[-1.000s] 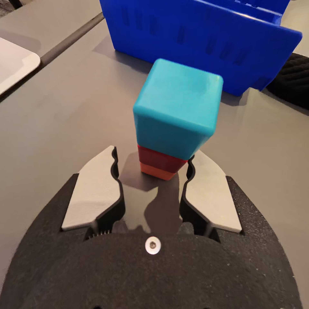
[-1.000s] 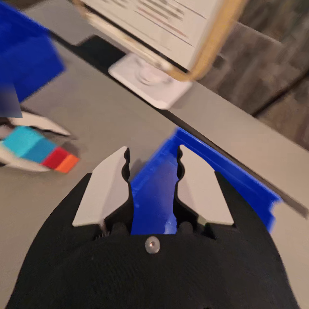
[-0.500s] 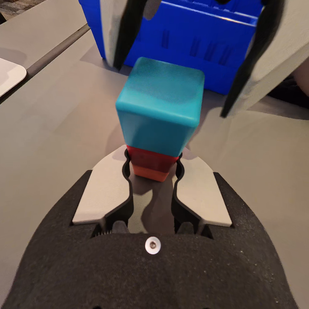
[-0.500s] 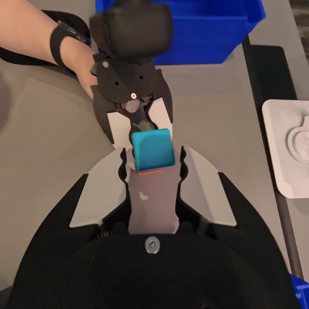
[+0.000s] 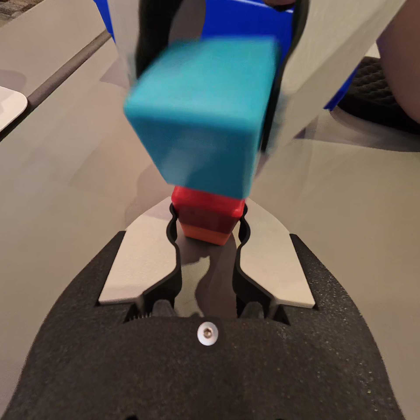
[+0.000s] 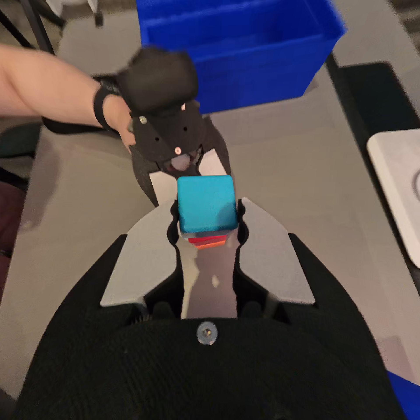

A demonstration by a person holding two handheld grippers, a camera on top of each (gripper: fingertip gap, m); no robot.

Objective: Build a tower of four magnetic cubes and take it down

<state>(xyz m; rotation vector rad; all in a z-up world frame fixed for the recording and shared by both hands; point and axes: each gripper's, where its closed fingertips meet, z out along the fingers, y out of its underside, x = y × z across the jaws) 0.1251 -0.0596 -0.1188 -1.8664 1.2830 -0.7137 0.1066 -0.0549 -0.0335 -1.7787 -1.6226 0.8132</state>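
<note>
Left claw [image 5: 208, 210] is closed on the red cube [image 5: 205, 210] low in the tower [image 6: 205, 211], bracing it on the desk [image 5: 56, 181]; half a second ago its jaws were only just meeting that cube. Right claw [image 6: 205, 212] was open above the tower then; it now grips the top teal cube [image 6: 205, 203] from above, jaws flat against two opposite sides. Tower stands on the desk in front of the blue bin [image 6: 238, 56]; teal layers over red, orange cube [image 5: 204, 236] at the base. In the left view the teal top is blurred and tilted off the red cube; judgement: take-down has begun, the magnetic joint under the teal being broken while the left claw anchors the rest.
</note>
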